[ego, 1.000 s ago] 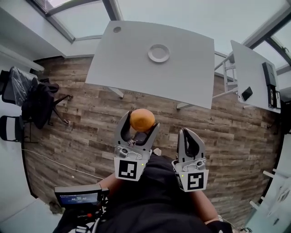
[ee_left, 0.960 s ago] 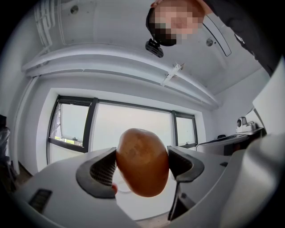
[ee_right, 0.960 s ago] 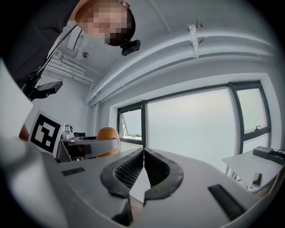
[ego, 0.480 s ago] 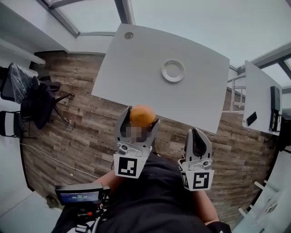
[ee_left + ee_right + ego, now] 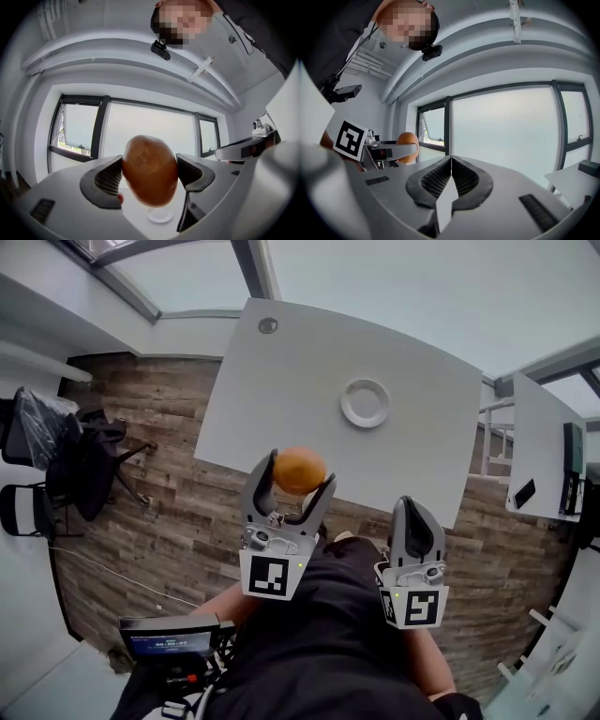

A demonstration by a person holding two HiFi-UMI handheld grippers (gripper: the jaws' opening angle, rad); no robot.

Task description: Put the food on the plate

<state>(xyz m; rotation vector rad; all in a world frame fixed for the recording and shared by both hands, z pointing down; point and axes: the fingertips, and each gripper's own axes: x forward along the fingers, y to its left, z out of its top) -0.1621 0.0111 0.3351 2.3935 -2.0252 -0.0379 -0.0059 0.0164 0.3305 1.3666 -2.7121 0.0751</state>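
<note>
The left gripper [image 5: 292, 476] is clenched on an orange-brown, smooth, rounded piece of food [image 5: 299, 471], which sits between its two dark ribbed pads and bulges out above and below them in the left gripper view [image 5: 150, 171]. The food is up in the air, clear of the small round white plate [image 5: 365, 403], on the person's side of that plate and a little to its left, over the near edge of the white rectangular table [image 5: 272, 381] that carries the plate. Seen from the left gripper, the plate [image 5: 160, 215] shows just under the food and beyond it, lying flat on the tabletop. The right gripper [image 5: 416, 514] hangs nearer to the person than the plate and slightly to its right, over the brown wooden plank floor [image 5: 159, 456]; its jaws are pressed together along one seam with nothing between them [image 5: 451, 173]. A second white table [image 5: 539, 451] stands well apart to the right of the plate.
</note>
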